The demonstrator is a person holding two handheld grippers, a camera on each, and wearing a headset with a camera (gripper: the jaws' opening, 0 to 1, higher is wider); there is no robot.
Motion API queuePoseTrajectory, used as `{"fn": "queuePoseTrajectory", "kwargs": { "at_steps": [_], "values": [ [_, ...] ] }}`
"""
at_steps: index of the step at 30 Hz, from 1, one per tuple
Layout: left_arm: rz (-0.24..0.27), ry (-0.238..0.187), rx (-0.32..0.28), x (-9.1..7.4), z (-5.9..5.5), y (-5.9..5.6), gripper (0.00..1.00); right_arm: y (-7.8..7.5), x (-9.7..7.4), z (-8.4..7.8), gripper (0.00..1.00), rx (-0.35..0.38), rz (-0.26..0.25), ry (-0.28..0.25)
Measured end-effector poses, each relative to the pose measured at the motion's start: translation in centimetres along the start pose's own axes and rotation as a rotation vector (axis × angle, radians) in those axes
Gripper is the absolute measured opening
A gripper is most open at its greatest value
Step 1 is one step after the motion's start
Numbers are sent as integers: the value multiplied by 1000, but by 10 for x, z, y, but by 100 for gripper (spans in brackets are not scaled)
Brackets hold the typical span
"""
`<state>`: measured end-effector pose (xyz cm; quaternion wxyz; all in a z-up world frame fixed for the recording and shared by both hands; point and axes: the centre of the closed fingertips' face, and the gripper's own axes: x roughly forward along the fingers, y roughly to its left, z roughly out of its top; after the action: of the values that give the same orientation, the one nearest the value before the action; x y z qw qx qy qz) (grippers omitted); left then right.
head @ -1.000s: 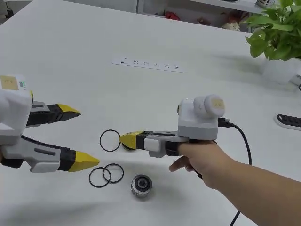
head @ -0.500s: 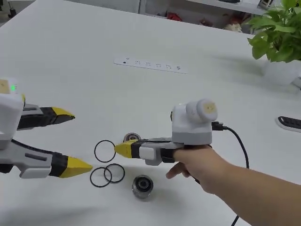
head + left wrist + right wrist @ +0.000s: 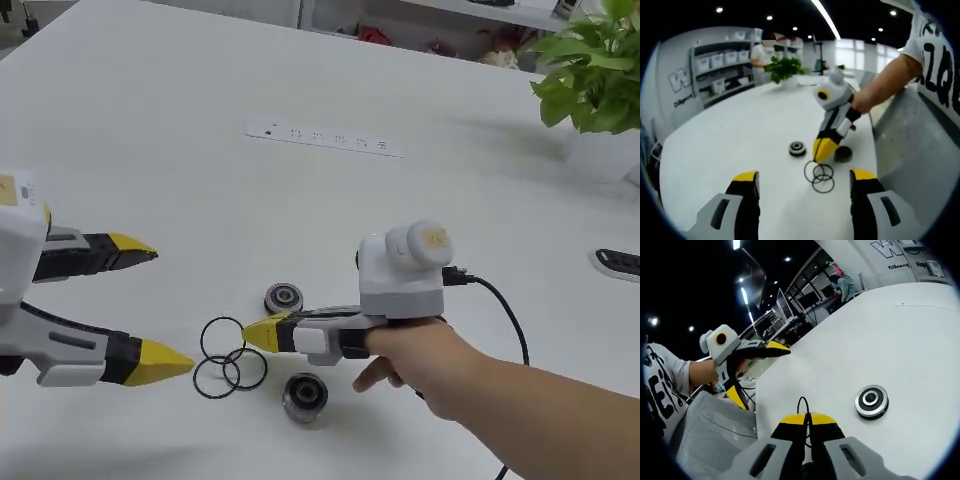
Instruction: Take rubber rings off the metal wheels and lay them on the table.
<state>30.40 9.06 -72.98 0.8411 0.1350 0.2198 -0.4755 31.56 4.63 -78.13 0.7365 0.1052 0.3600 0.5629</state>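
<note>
The right hand-held gripper [image 3: 258, 333], tips together, is pinching a rubber ring [image 3: 201, 338] just above two loose rings [image 3: 232, 372] lying on the bench [image 3: 300, 200], so it is risking dropping it tangled onto them, while the left hand-held gripper [image 3: 155, 305] is hovering with jaws wide apart

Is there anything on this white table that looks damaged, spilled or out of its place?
Nothing stands out. Two thin black rubber rings lie flat and overlapping on the white table, near two round metal wheels, and the right hand-held gripper is shut on a third black ring. No damage or spill shows.
</note>
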Motion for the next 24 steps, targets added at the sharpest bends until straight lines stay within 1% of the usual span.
{"fn": "queuePoseTrajectory", "kwargs": {
  "at_steps": [8, 14, 24],
  "values": [
    [1, 4, -3, -1, -2, 0, 75, -4, 3, -7, 0, 4, -11, 27],
    [3, 8, -5, -1, -3, 1, 74, -7, 5, -8, 0, 7, -22, 32],
    [2, 15, -11, 0, -5, 3, 74, -15, 7, -10, 0, 6, -57, 40]
  ]
}}
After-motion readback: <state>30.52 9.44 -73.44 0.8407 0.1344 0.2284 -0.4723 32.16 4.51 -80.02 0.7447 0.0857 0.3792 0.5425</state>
